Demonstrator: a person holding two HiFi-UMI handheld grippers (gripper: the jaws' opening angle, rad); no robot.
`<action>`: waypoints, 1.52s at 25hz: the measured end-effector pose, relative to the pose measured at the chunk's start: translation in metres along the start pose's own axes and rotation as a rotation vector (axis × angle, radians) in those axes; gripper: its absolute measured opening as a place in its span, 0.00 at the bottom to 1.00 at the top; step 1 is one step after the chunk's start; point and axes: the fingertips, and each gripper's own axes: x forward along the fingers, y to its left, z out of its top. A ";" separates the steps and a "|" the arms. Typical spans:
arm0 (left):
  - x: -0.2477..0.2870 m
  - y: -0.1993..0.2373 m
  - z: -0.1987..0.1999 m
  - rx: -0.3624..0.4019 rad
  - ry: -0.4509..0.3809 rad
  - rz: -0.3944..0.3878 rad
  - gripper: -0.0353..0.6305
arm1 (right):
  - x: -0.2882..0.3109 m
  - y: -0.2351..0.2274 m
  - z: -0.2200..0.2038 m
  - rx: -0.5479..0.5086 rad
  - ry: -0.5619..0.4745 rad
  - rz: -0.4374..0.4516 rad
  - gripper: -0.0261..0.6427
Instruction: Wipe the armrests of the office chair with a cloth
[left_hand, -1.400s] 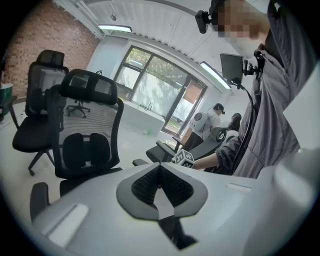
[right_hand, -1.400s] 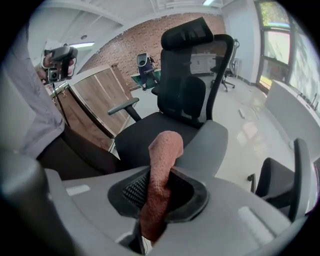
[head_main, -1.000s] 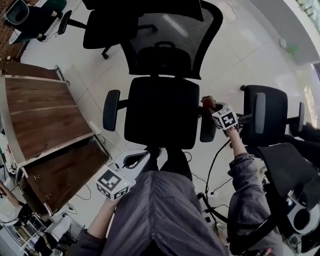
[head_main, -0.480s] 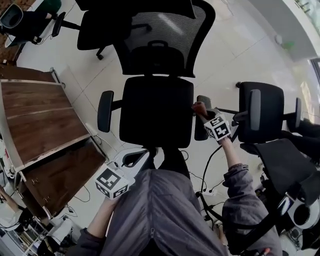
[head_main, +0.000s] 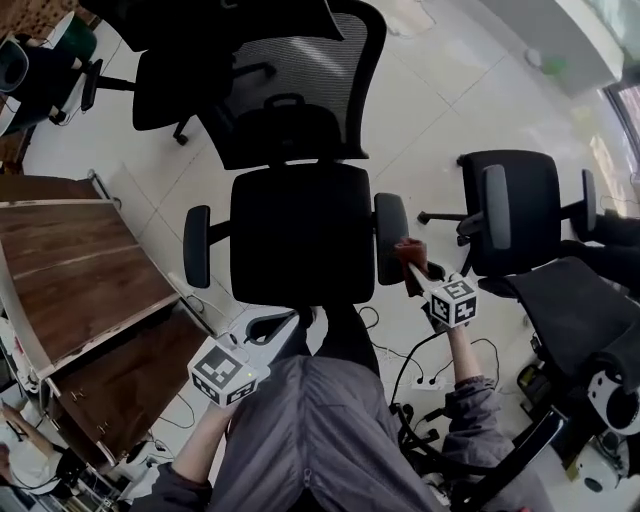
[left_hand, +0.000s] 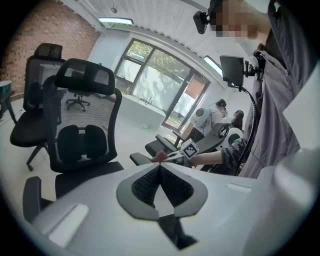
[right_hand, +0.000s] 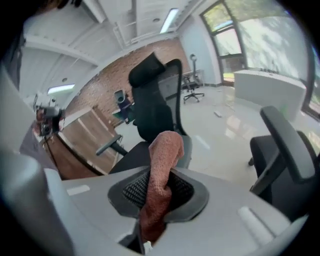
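The office chair (head_main: 300, 235) fills the middle of the head view, its seat facing up and its mesh back toward the top of the frame. One armrest (head_main: 391, 238) runs down the right side of the seat, and the other armrest (head_main: 197, 246) runs down the left side.

The right tool (head_main: 418, 275) sits just right of centre in that view, clenched on a reddish-brown cloth (head_main: 408, 250). The cloth's free end is at the outer edge of the right-hand armrest, near its front. The pictures do not show whether it presses on the pad. In the right gripper view the cloth (right_hand: 162, 165) stands up out of the closed jaws of the right tool (right_hand: 159, 182) and folds over at the top, with the chair (right_hand: 155, 107) behind it.

The left tool (head_main: 278, 318) hangs low and left of centre in the head view, in front of the seat's near edge and apart from both armrests. In the left gripper view the left tool (left_hand: 160, 167) has its jaws pressed together with nothing between them.

A wooden counter (head_main: 70, 265) lies along the left of the head view. A second chair (head_main: 510, 205) stands at the right, and a third chair (head_main: 165, 75) stands in the upper left.
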 end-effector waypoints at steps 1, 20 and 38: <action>0.002 0.000 -0.001 -0.004 0.012 -0.004 0.08 | 0.001 -0.019 0.006 0.074 -0.043 -0.006 0.13; 0.109 0.017 -0.059 -0.008 0.060 -0.096 0.08 | 0.189 -0.152 -0.061 0.467 0.020 0.134 0.13; 0.082 0.022 -0.043 0.000 -0.033 -0.057 0.08 | 0.052 -0.105 -0.005 0.538 -0.182 0.222 0.13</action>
